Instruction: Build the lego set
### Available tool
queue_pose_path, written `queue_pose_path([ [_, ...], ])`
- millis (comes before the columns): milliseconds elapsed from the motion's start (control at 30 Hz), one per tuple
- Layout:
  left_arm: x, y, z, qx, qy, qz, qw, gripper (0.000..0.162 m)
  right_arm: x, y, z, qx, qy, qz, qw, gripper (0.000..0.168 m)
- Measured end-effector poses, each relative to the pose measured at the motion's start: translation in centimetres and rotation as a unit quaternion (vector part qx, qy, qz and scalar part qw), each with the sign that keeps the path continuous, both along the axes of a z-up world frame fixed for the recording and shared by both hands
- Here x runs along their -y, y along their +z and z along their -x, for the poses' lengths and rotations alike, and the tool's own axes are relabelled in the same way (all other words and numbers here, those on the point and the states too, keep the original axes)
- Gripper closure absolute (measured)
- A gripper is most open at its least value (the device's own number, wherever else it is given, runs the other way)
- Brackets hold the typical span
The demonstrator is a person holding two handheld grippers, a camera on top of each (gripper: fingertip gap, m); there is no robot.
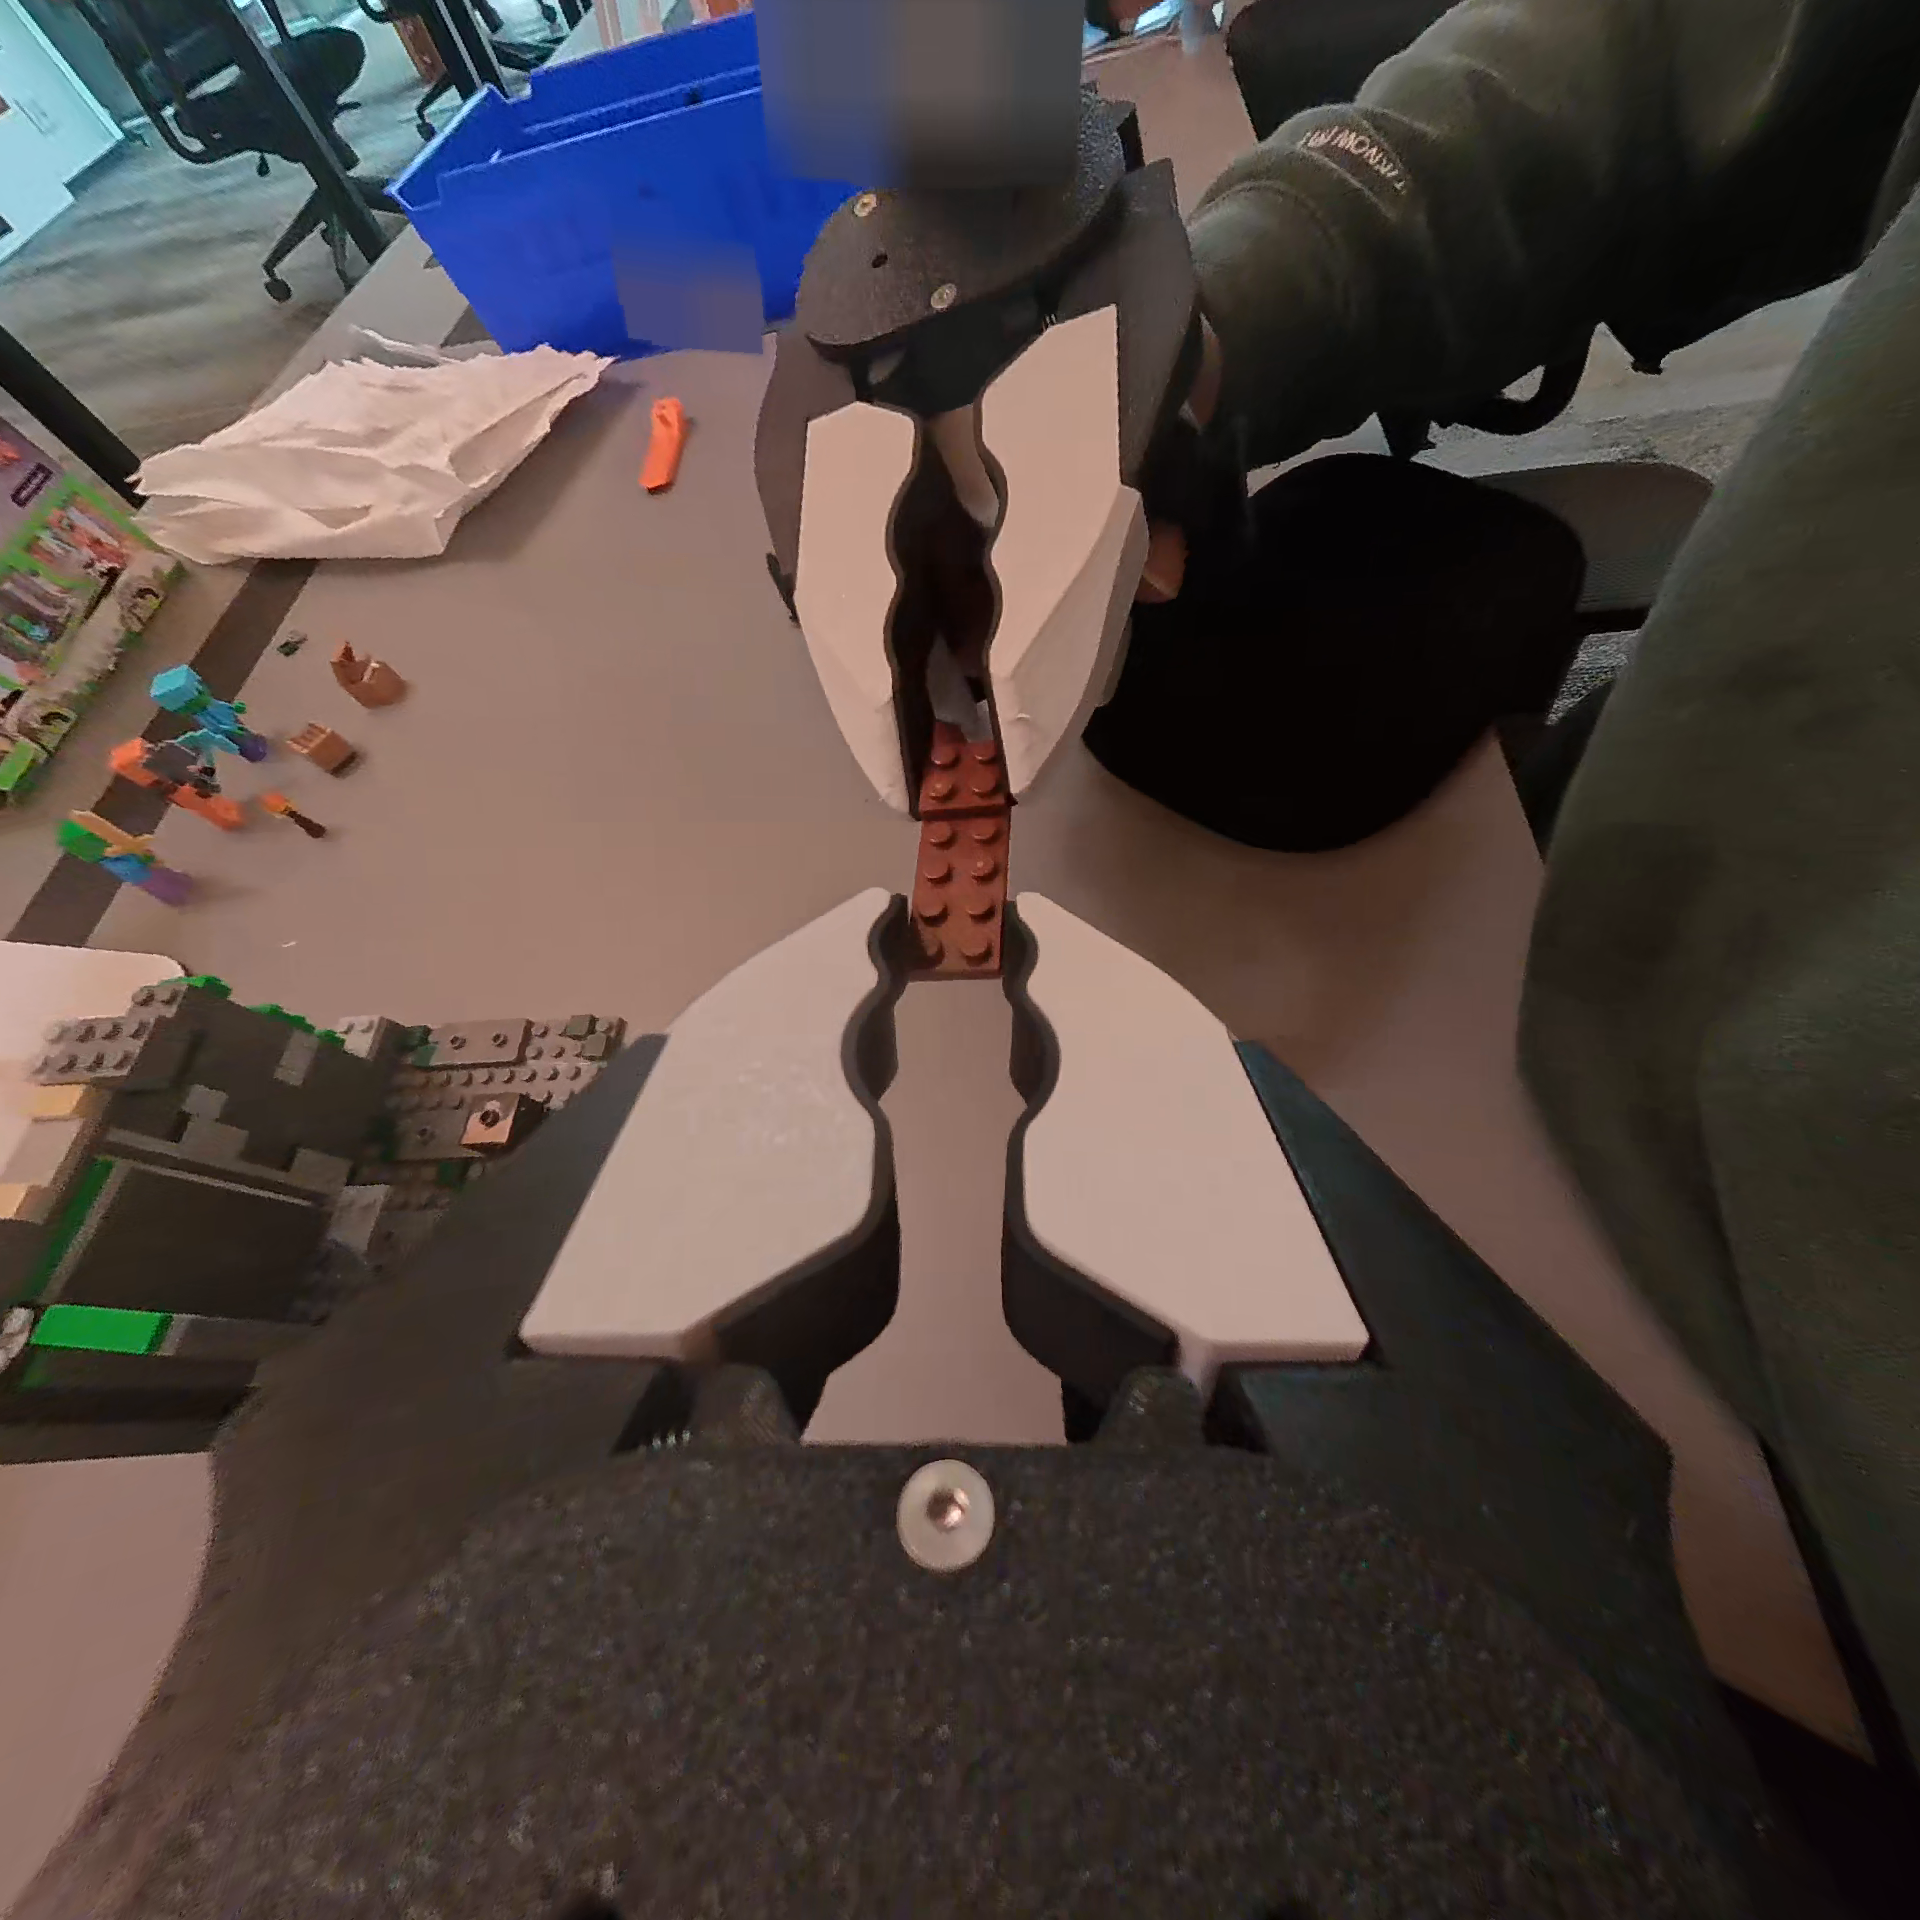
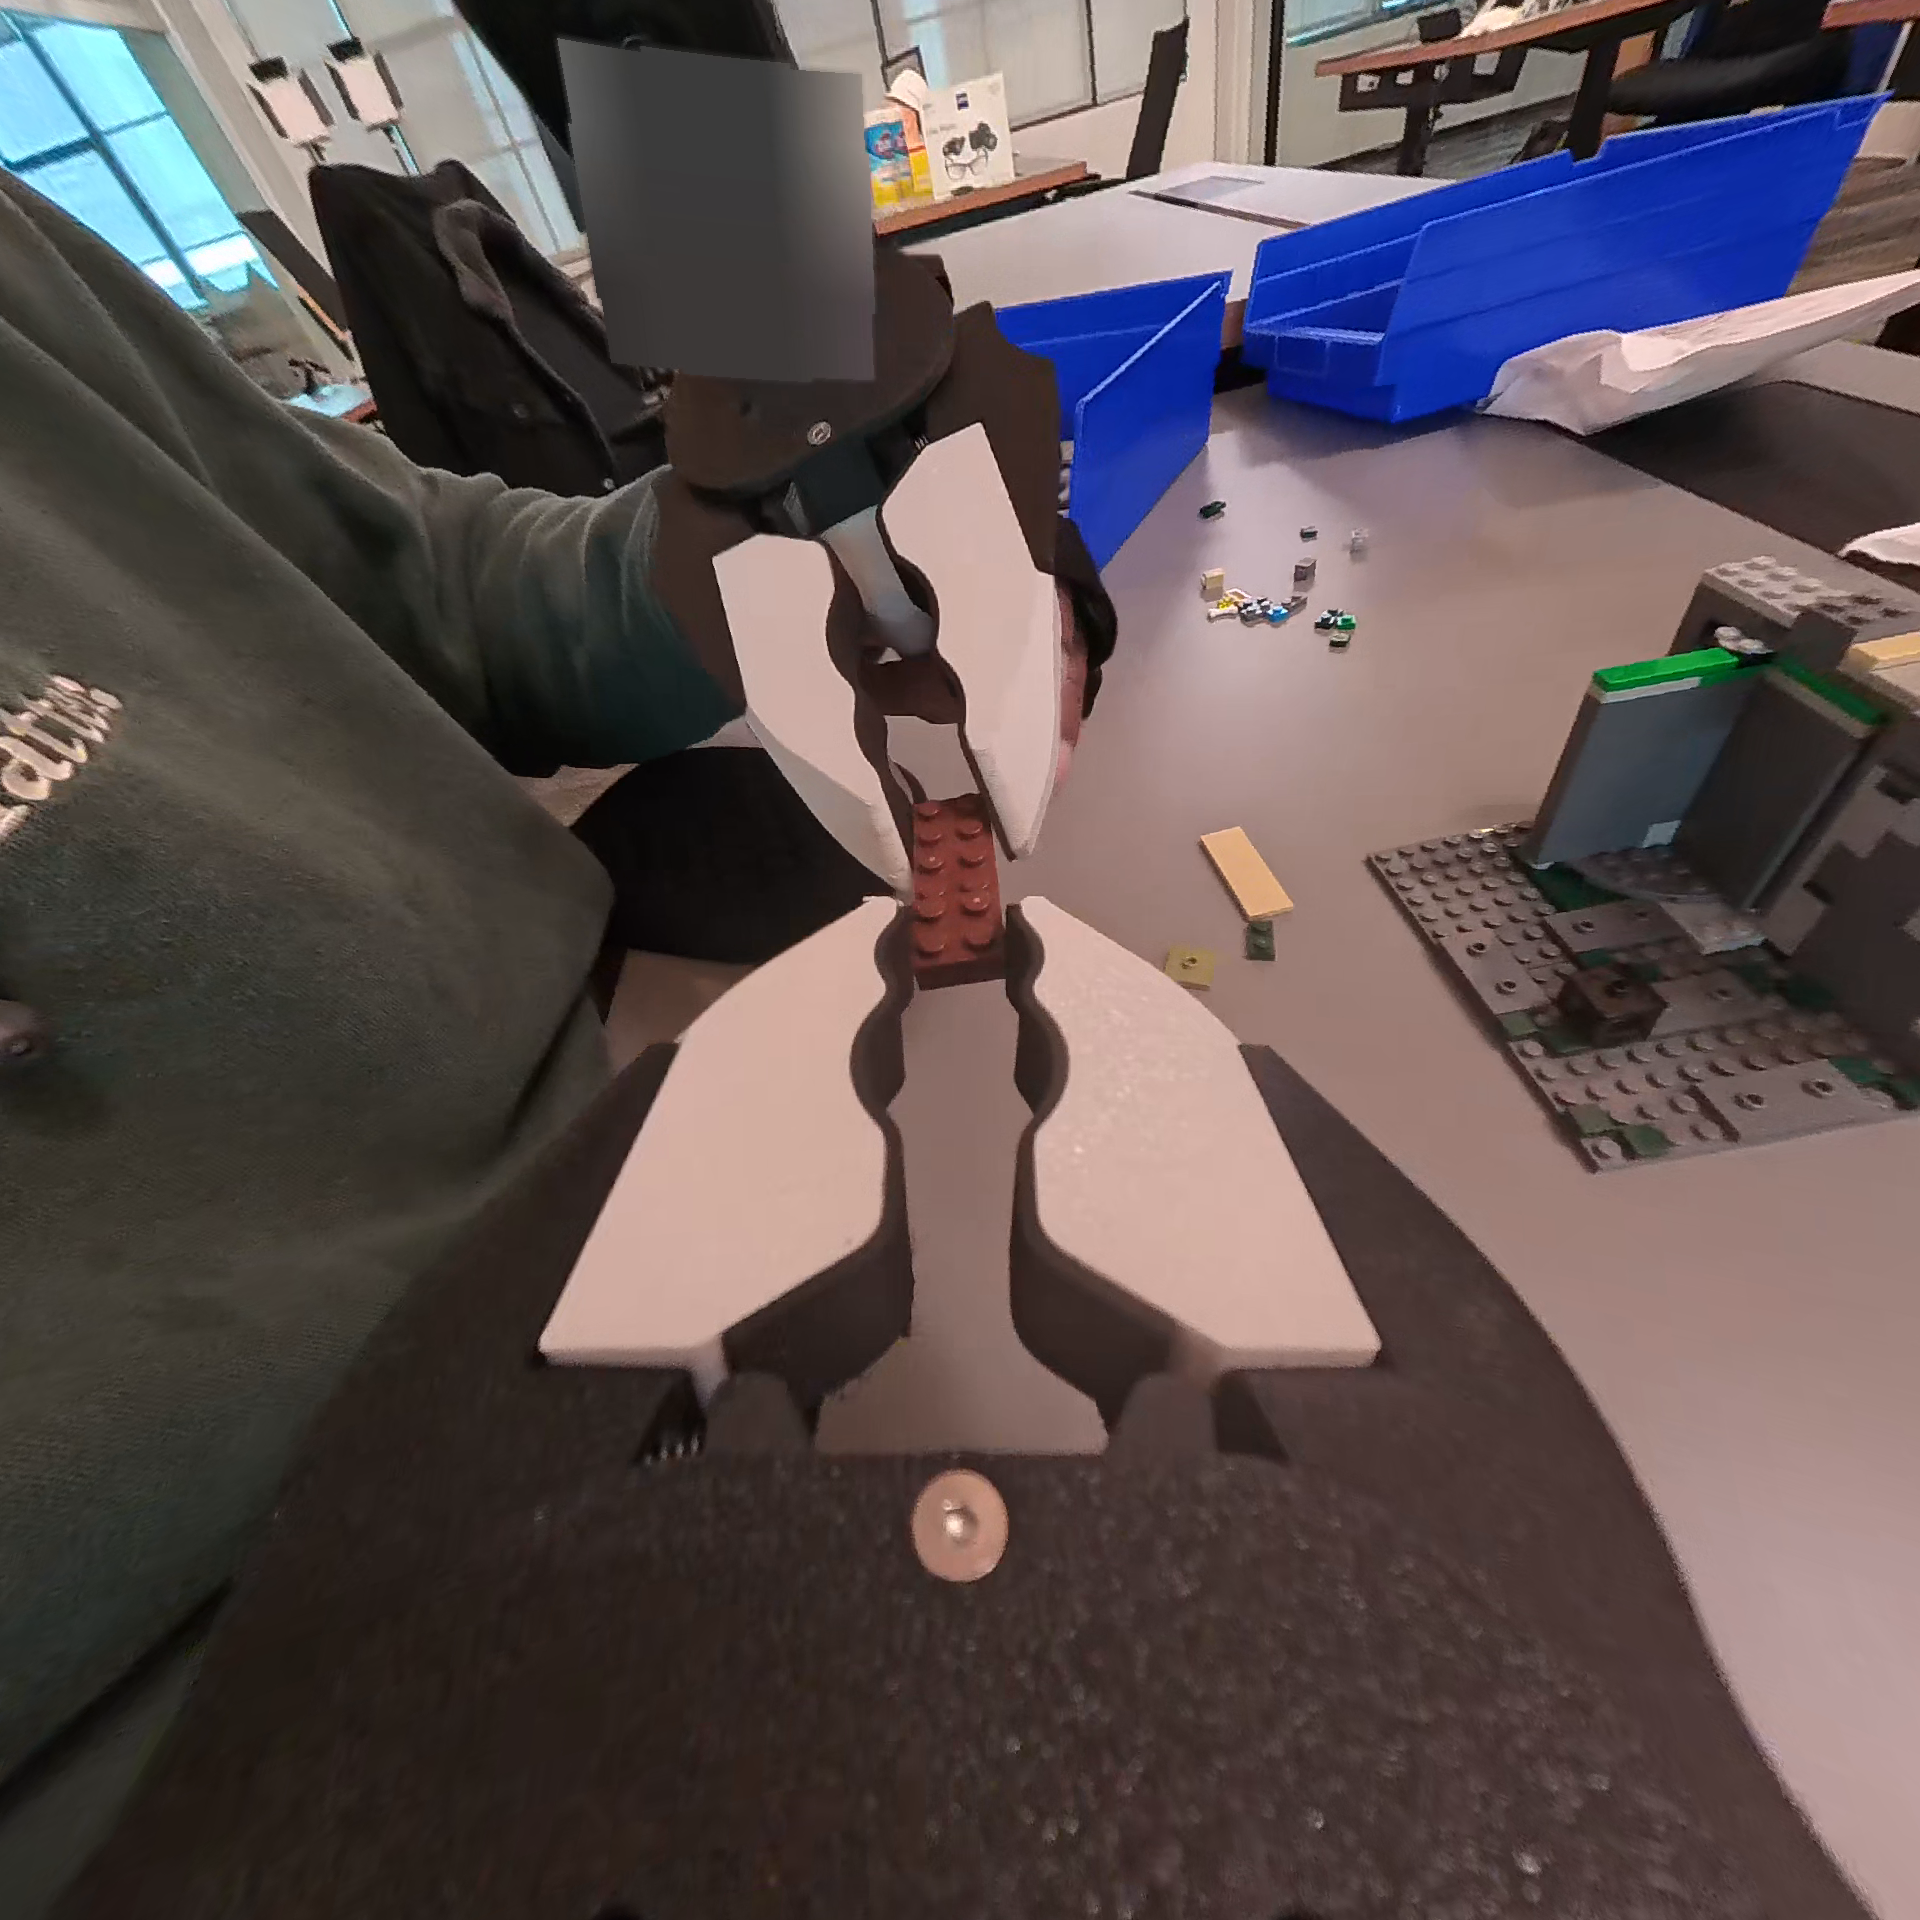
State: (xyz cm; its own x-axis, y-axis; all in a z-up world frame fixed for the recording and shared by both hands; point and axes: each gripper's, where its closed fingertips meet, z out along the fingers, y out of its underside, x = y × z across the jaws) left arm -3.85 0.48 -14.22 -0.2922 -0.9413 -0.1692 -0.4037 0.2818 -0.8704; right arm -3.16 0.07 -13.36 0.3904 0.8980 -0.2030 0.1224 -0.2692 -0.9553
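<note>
Two brown studded plates (image 1: 961, 883) meet end to end in mid-air above the grey table (image 1: 582, 665), with a seam between them. My left gripper (image 1: 956, 920) is shut on the near plate. My right gripper (image 1: 961, 790) faces it and is shut on the far, darker plate (image 1: 961, 764). In the right wrist view my right gripper (image 2: 956, 930) clamps the brown piece (image 2: 951, 873) and the left gripper (image 2: 951, 857) grips its other end. Whether the plates overlap is hidden by the fingers.
The grey and green lego build (image 1: 260, 1122) (image 2: 1662, 935) stands beside the grippers. Minifigures (image 1: 197, 727), an orange tool (image 1: 663, 445), a white paper bag (image 1: 364, 457), blue bins (image 2: 1507, 301), a tan plate (image 2: 1245, 873) and several small loose pieces (image 2: 1278, 603) lie on the table. A black chair seat (image 1: 1330, 665) is beyond the edge. Left and right tips are no more than a few centimetres apart.
</note>
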Motion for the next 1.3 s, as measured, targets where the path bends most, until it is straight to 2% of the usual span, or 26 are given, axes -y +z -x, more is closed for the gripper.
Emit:
queue_pose_path([
  [200,0.0,-0.3,0.4,-0.021,-0.012,0.032,0.999,0.145,0.0,-0.2,0.4,0.013,0.007,-0.004,1.0,0.152],
  [500,-0.2,-1.4,0.7,-0.052,-0.019,0.029,0.998,0.145,0.0,-1.2,0.7,0.077,0.026,-0.017,0.997,0.143],
  [600,-0.1,-1.7,0.8,-0.06,-0.023,0.028,0.998,0.145,-0.1,-1.5,0.7,0.091,0.023,-0.025,0.995,0.153],
  [833,0.3,-2.4,1.4,-0.062,-0.016,0.04,0.997,0.145,0.1,-2.3,1.1,0.088,0.028,-0.022,0.995,0.155],
  [867,0.3,-2.5,1.7,-0.064,-0.013,0.043,0.997,0.14,0.1,-2.5,1.1,0.089,0.027,-0.021,0.995,0.155],
  [933,-0.3,-2.5,2.6,-0.063,0.005,0.041,0.997,0.137,-0.1,-2.9,0.8,0.096,0.02,-0.022,0.995,0.155],
  [1100,-3.1,-3.3,5.6,-0.068,0.079,0.045,0.994,0.141,-2.3,-5.8,-1.2,0.169,-0.011,-0.023,0.985,0.155],
  [1300,-4.4,-4.8,7.9,-0.073,0.137,0.068,0.986,0.147,-4.4,-8.8,-1.8,0.235,0.014,-0.018,0.972,0.155],
])
